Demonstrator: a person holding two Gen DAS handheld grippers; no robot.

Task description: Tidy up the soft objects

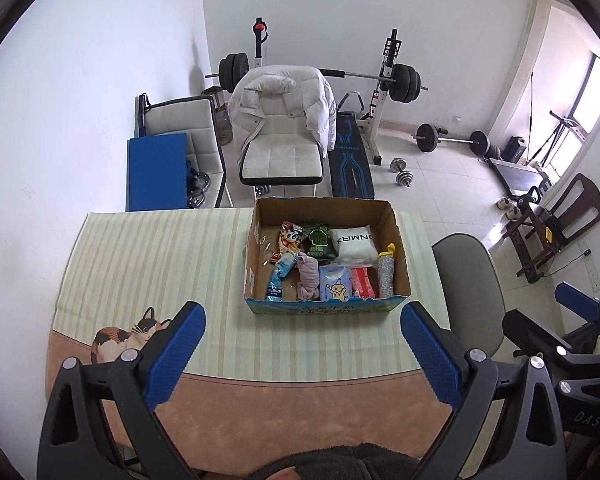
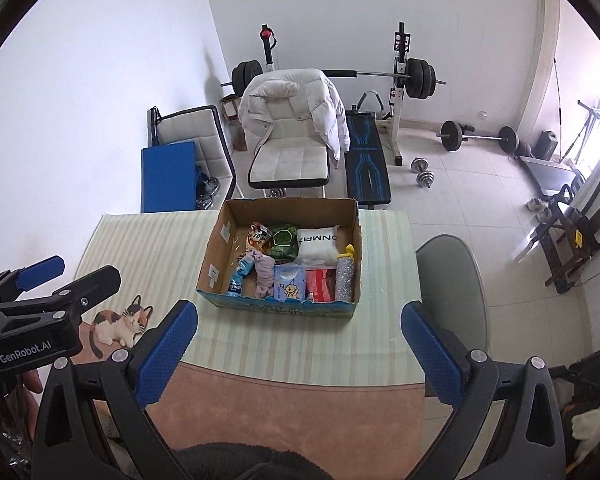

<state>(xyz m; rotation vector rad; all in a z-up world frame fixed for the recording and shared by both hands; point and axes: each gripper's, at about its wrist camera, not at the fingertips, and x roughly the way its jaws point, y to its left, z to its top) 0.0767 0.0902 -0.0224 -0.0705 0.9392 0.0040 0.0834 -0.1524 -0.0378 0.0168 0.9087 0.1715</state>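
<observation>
Soft objects (image 1: 308, 276) inside the cardboard box (image 1: 396, 248), well beyond both hand-held grippers (image 1: 302, 344) (image 2: 298, 340), each spread wide, empty.

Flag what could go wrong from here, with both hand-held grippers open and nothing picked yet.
1. The box sits near the table edge beside the grey chair; a sideways pull could slide it off.
2. Items are packed tight: grabbing the purple cloth may drag the blue packet or tissue pack along.
3. The left hand-held gripper and right hand-held gripper face the same box and could collide.
</observation>
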